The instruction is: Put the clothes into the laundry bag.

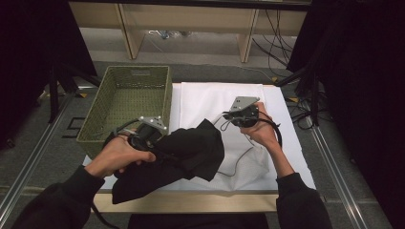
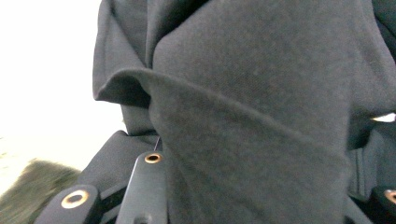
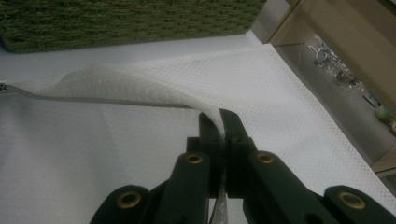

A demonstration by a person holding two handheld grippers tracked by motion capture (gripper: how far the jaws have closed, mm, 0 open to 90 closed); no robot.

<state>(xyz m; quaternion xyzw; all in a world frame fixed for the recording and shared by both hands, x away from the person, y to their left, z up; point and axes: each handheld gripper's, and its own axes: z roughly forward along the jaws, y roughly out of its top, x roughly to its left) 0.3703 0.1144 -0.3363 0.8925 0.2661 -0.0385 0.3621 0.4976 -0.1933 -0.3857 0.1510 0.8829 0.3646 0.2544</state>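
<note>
Surface: white table top (image 1: 286, 143) under a white mesh bag (image 1: 215, 102), dark curtains either side, wooden shelf legs behind.
Basket: green woven basket (image 1: 126, 102) at the table's left far corner, just beside the mesh bag's left edge; its wall shows across the top of the right gripper view (image 3: 126, 21).
Garment: black garment (image 1: 184, 155) bunched at the near left of the table, one flap lifted toward the centre, lower part draped to the front edge.
Left gripper: left gripper (image 1: 152, 138) in the left hand (image 1: 119, 155), at the garment's left edge, near the basket's front corner.
Left jaws: thick fold of the black cloth (image 2: 252, 121) runs down between the two jaws, which stand part-way apart with the fabric bulk between them. Pads hidden by the cloth, so actual clamping can't be read.
Right gripper: right gripper (image 1: 228, 116) in the right hand (image 1: 260, 129), over the bag right of centre.
Right jaws: together, pinched on the bag's edge (image 3: 154, 91); mesh rises in a ridge from the table and drops into the seam between the fingertips (image 3: 233, 128).
Gap: garment's lifted flap sits near the right gripper, not touching it.
</note>
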